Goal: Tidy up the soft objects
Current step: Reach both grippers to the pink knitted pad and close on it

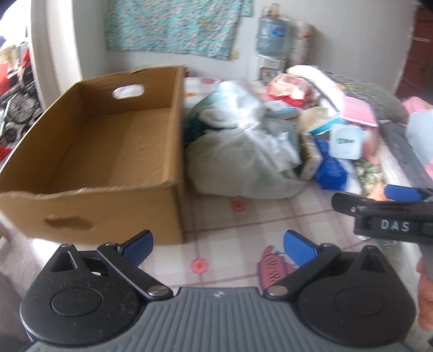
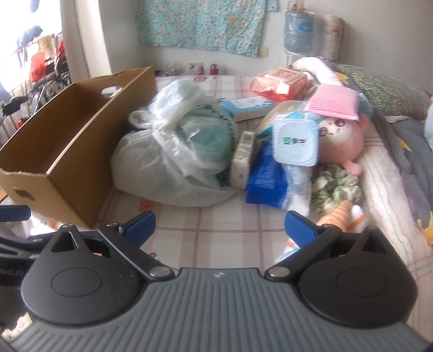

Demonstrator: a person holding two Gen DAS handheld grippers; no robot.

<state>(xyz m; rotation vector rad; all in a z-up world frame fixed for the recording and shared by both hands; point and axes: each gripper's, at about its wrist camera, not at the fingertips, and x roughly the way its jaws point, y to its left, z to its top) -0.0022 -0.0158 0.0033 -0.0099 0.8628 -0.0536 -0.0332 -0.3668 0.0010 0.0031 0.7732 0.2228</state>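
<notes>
An open, empty cardboard box (image 1: 113, 151) (image 2: 67, 140) stands on the checked bed sheet (image 1: 257, 224). Right of it lies a pile: a stuffed white plastic bag (image 1: 243, 146) (image 2: 176, 151), a blue-and-white pack (image 2: 268, 176), a pink plush toy (image 2: 341, 138), a pink cloth (image 2: 334, 104), a green crocheted piece (image 2: 335, 186), a wet-wipes pack (image 2: 281, 81). My left gripper (image 1: 217, 249) is open over the sheet, in front of the box's near right corner. My right gripper (image 2: 219, 228) is open before the pile, holding nothing; it also shows in the left wrist view as the right gripper (image 1: 384, 205).
A patterned pillow (image 2: 384, 89) and a grey quilt (image 2: 406, 146) lie along the right. A water bottle (image 2: 297, 29) and a floral cloth (image 2: 205, 21) are at the back wall. An orange striped toy (image 2: 338, 214) lies near my right finger. Clothes racks stand far left.
</notes>
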